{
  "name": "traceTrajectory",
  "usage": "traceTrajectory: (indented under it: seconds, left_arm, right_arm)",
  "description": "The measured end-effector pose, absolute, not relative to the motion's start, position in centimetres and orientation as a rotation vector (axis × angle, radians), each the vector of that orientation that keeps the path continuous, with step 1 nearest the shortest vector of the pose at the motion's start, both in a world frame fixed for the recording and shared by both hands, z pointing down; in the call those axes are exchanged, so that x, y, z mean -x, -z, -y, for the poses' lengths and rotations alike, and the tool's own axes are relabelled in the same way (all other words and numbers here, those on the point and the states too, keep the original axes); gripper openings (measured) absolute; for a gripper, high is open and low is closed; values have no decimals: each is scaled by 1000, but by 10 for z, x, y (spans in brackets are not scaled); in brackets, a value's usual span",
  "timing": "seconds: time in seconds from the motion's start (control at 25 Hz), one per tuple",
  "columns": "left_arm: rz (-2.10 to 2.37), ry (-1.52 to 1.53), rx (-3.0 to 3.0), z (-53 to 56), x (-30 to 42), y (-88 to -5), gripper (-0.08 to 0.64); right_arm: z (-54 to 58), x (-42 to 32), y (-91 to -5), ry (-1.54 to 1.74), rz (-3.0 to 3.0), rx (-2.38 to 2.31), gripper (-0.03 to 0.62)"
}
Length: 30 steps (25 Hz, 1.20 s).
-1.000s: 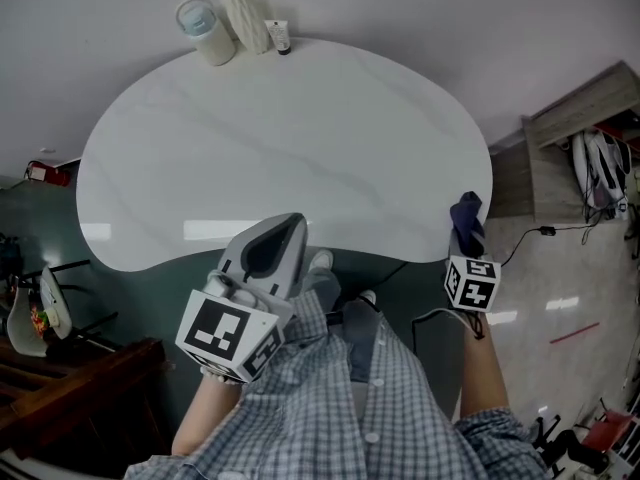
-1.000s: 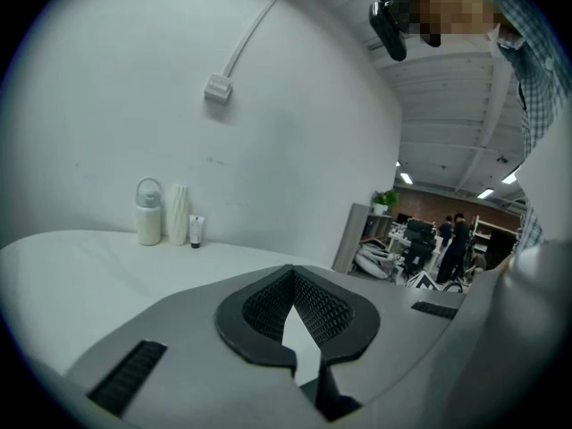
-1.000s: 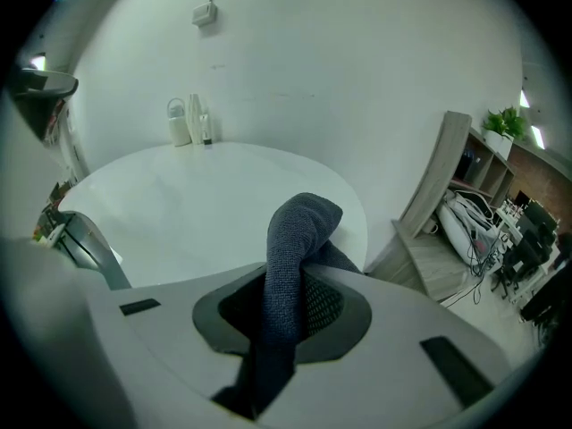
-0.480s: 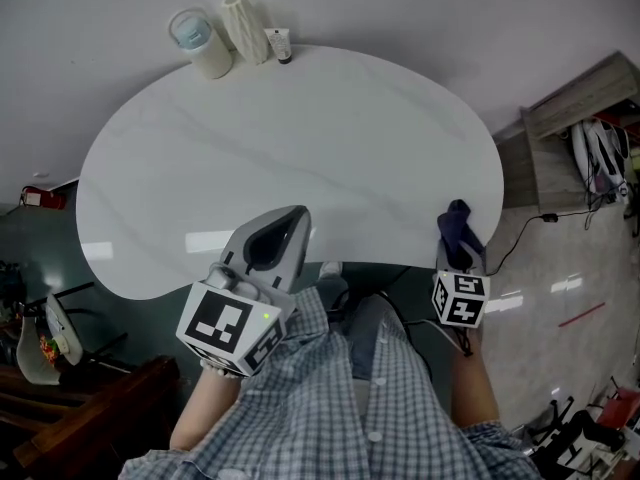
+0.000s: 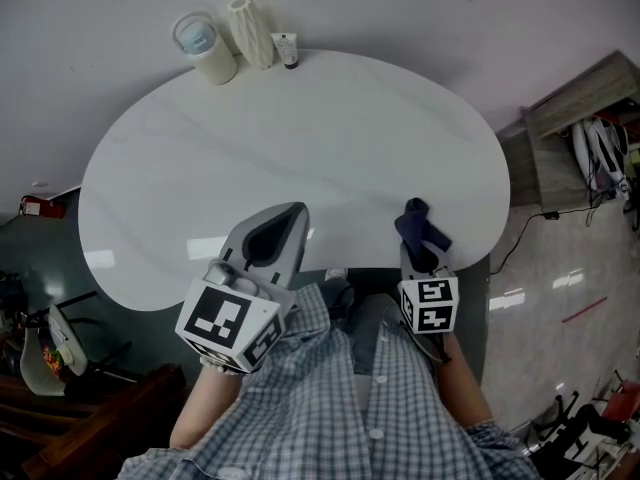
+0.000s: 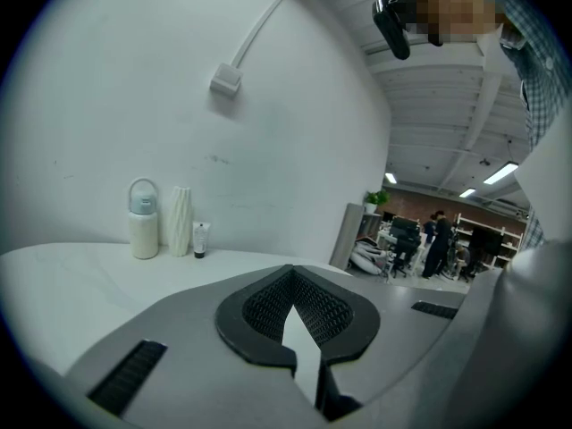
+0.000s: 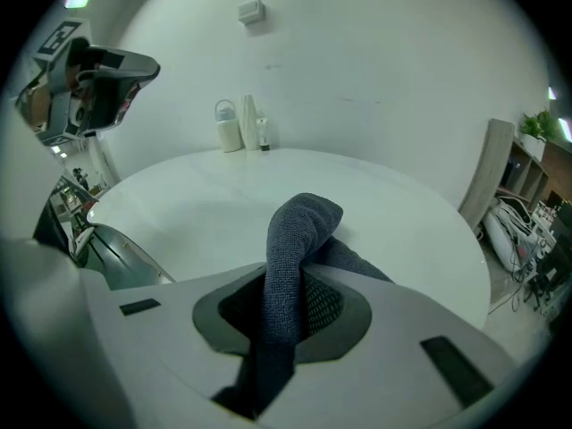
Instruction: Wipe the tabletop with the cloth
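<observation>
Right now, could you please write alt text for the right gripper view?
The right hand-held gripper is shut on a dark blue cloth over a white tabletop; a bottle, vase and tube stand at its far edge.

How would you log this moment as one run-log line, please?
right gripper: shut on cloth, near edge of tabletop | left gripper: shut, empty | far edge: bottle, vase, tube

The left claw, at lower centre-left of the head view, had its jaws closed on nothing. The right claw, at lower centre-right, clamped a dark cloth. Both forearms reached forward from the bottom edge.
</observation>
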<state>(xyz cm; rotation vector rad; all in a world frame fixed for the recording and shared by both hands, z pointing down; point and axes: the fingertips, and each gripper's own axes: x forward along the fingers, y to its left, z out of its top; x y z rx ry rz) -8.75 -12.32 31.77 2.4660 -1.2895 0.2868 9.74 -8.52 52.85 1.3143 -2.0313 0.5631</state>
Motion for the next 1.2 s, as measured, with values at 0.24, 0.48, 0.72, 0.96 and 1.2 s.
traceTrajectory:
  seconds: [0.24, 0.48, 0.72, 0.96, 1.2]
  left_arm:
    - [1282, -292, -2468, 126, 91, -320, 5]
    - [1277, -300, -2474, 129, 94, -321, 5]
    - [1239, -333, -2498, 135, 93, -327, 5]
    - [1214, -329, -2501, 137, 82, -328, 5]
    - [1222, -322, -2496, 137, 68, -325, 5]
  right_arm:
    - [88, -46, -528, -522, 2117, -1190, 52]
    - [86, 5, -526, -436, 2192, -994, 52]
    - [80, 49, -523, -286, 2269, -710, 52]
    - [82, 60, -523, -206, 2277, -659, 52]
    - [88, 53, -524, -168, 2281, -657, 52]
